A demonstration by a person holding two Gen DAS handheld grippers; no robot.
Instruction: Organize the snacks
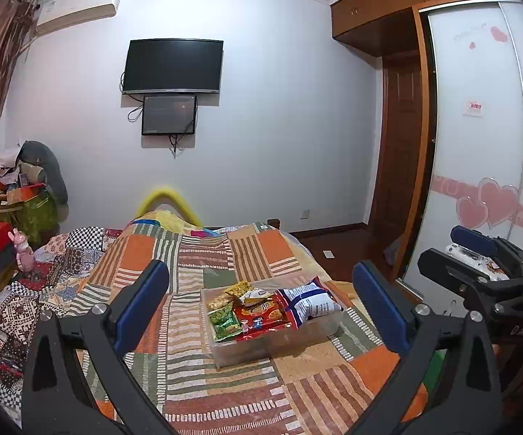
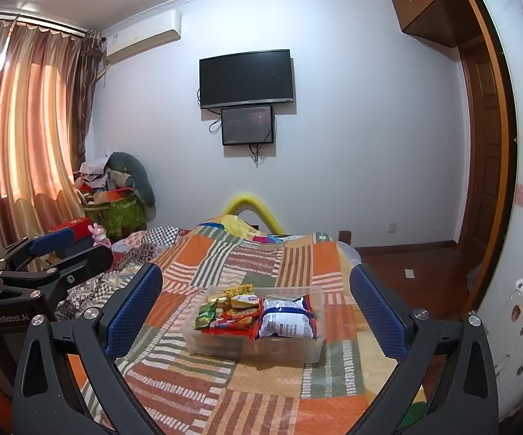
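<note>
The clear rectangular plastic bin sits on the patchwork-quilted bed, already holding the snack packets: a white-and-blue bag, red packs and green ones. None lie loose on the quilt. Both the left gripper and the right gripper hover with fingers wide and empty, so the sorting looks essentially finished.

Evenly lit, moderately bright, slightly cool and purplish on the far wall. Warm orange daylight glowing through closed curtains far left of the right gripper. Soft, faint shadows under the clear bin ahead on the bed. Strong fisheye bending of ceiling trim and wardrobe at the edges, black vignette in the corners. Yellow arc beyond the bed blurred; mild softness overall.
</note>
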